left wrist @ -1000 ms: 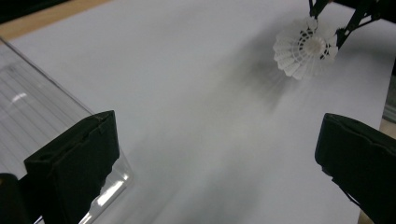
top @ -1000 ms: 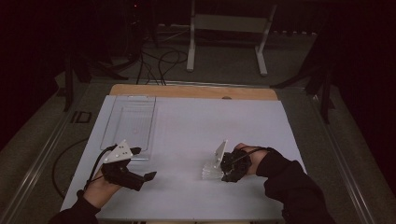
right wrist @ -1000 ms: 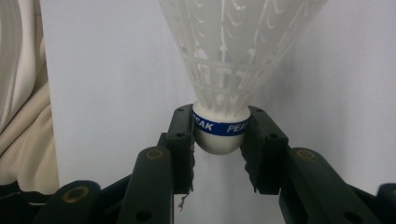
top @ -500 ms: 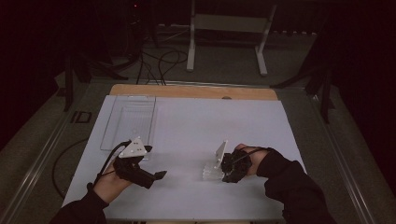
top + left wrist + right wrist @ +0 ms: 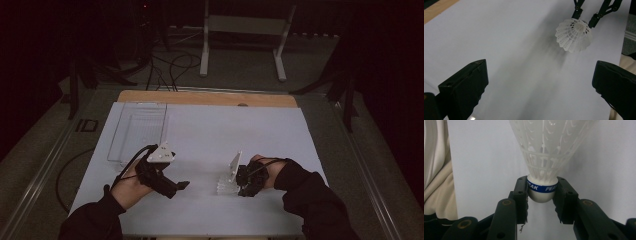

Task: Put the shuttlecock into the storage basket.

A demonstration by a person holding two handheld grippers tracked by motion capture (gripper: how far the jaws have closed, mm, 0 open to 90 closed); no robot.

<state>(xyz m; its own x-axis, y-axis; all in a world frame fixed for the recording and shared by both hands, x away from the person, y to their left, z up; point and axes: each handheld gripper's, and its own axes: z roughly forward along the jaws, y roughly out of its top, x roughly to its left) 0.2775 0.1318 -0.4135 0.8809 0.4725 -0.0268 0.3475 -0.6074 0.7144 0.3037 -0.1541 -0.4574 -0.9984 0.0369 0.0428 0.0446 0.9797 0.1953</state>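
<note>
Shuttlecock point(image 5: 541, 192) | cork clamped between right gripper point(image 5: 541, 195) fingers | left gripper point(image 5: 539, 85) fingers apart

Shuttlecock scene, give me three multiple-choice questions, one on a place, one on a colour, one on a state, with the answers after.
1. Where does the clear tray lie on the table?
A. far left
B. far right
C. near middle

2. What colour is the band on the shuttlecock?
A. red
B. blue
C. green

3. How is the left tool?
A. shut on the shuttlecock
B. shut on the tray
C. open

Answers: 1 A, the high view shows it by the far left edge. 2 B, the right gripper view shows a blue band on the cork, clamped by the right tool. 3 C, its jaws stand wide apart over bare table.
</note>
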